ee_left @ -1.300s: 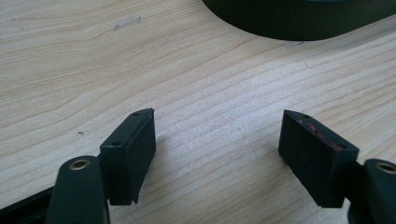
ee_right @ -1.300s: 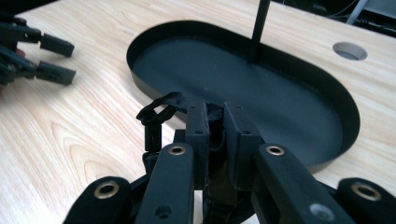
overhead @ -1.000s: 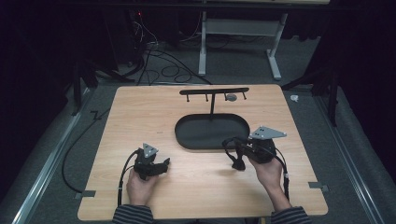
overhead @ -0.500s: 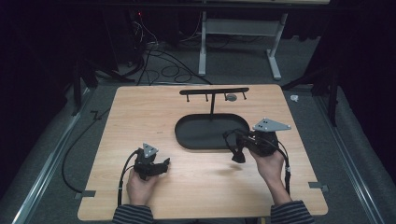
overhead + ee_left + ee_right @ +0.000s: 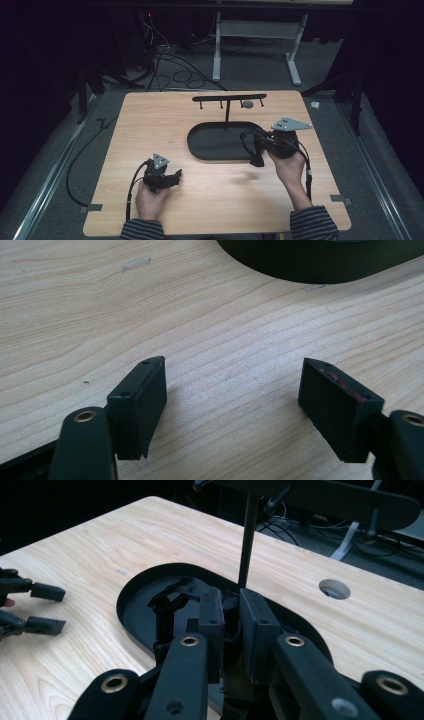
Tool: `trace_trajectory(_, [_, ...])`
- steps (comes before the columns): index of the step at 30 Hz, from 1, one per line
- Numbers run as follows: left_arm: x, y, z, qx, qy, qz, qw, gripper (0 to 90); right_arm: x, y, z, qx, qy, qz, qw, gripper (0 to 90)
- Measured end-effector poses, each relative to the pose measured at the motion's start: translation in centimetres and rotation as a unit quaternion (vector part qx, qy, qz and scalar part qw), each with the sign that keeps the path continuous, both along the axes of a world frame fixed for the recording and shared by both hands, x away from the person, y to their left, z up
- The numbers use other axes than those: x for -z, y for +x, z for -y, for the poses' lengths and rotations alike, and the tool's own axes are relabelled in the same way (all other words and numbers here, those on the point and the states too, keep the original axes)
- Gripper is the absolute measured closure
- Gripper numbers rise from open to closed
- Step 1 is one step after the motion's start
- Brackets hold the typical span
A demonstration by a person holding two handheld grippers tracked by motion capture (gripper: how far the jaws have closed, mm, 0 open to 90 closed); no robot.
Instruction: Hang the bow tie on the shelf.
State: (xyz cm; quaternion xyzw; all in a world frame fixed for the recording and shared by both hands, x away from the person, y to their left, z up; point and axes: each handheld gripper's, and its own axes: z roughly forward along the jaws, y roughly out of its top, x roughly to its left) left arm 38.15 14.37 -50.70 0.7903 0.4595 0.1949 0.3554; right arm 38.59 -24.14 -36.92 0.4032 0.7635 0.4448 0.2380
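The right gripper (image 5: 253, 148) is being held above the near right rim of the tray (image 5: 200, 146), its jaws pinched on a black strap (image 5: 246, 138). In the right gripper view the two jaws are standing close together with a narrow piece of the strap (image 5: 172, 597) clamped between the pads, and the free part is arching away to the left over the tray (image 5: 137, 587). The strap is therefore hanging off the table (image 5: 150, 120), over the tray's right end. The right hand (image 5: 289, 166) is gripping the tool from behind, and the grey plate on top is pointing toward the table's right edge.

The left gripper (image 5: 173, 176) is resting low at the near left of the table, well apart from the tray, held by the left hand (image 5: 149, 197). In the left gripper view its jaws are standing wide with bare wood (image 5: 230, 350) between them and nothing touching the pads; the tray's dark wall (image 5: 310, 262) is lying ahead of them at the top. The same gripper (image 5: 37, 607) is showing at the left edge of the right gripper view, jaws parted.

Behind the tray, a thin post is rising from its far side and is carrying a black rack (image 5: 229, 97) with short pegs hanging from a flat bar. A round hole (image 5: 334, 588) is sitting in the tabletop to the right of the post. Cables are trailing from both grippers toward the near edge.
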Motion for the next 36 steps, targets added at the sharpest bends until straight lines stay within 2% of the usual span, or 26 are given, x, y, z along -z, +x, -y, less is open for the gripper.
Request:
trace_trajectory(14, [0.0,0.0,0.0,0.000,-0.001,0.000,1.0000,28.0,-1.0,1.6,0.1,0.003,0.015,-0.003,0.9999,82.6])
trace_trajectory(22, [0.0,0.0,0.0,0.000,-0.002,0.000,1.0000,27.8,-1.6,2.8,0.1,0.020,0.026,0.002,0.9994,82.6])
trace_trajectory(36, [0.0,0.0,-0.1,0.001,-0.003,-0.001,1.0000,27.8,-2.5,5.1,-0.4,0.037,0.027,0.006,0.9989,82.6])
